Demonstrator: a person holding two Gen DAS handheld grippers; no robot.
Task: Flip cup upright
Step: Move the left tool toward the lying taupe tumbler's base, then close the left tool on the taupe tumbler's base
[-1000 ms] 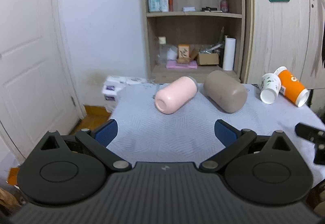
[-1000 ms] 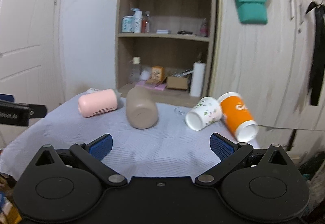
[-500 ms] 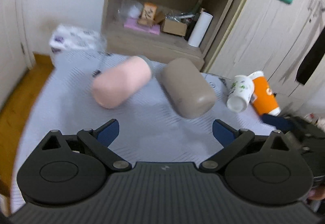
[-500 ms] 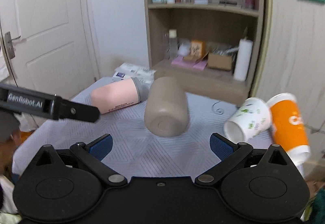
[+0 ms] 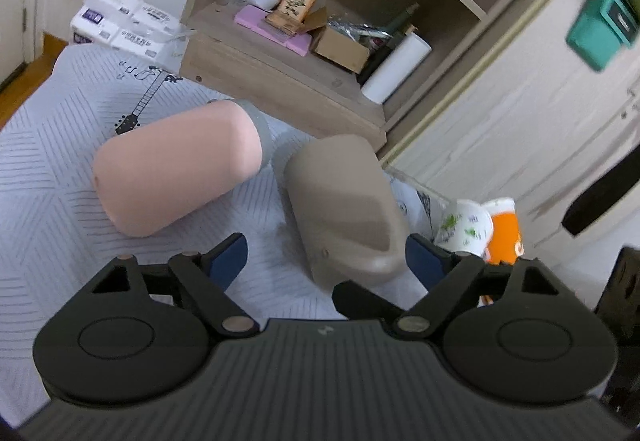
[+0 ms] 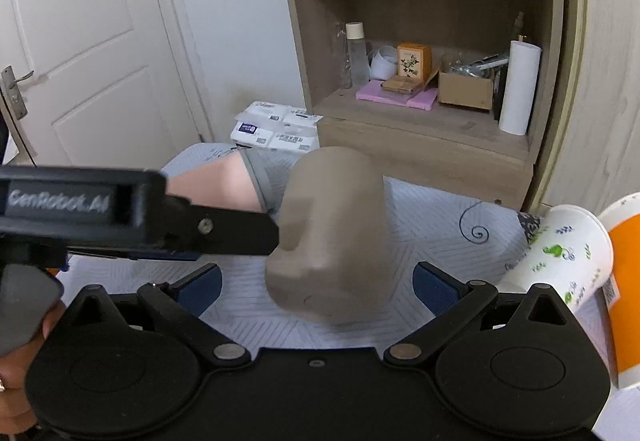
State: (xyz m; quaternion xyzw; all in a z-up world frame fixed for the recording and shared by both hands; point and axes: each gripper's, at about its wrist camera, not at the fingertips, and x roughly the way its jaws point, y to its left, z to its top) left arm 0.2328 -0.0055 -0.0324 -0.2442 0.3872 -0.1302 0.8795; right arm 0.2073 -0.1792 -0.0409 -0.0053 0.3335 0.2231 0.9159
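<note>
A taupe cup [image 5: 344,205] lies on its side on the grey tablecloth [image 5: 48,161], its base toward me. My left gripper [image 5: 326,261] is open, its blue pads [image 5: 226,261] either side of the cup's near end, not touching. My right gripper [image 6: 318,283] is also open around the same taupe cup [image 6: 332,233]. The left gripper's body [image 6: 132,217] crosses the right wrist view from the left, beside the cup. A pink cup [image 5: 176,169] lies on its side to the left, partly hidden in the right wrist view [image 6: 216,189].
A white floral paper cup [image 6: 560,253] and an orange paper cup [image 6: 628,293] lie on their sides at the right, also in the left wrist view [image 5: 464,229]. A wooden shelf unit [image 6: 424,41] stands behind the table. Tissue packs [image 5: 124,25] lie at the far left.
Both grippers have moved forward and down toward the taupe cup, which now sits between each pair of open fingers. The left gripper has come in close beside it in the right wrist view.
</note>
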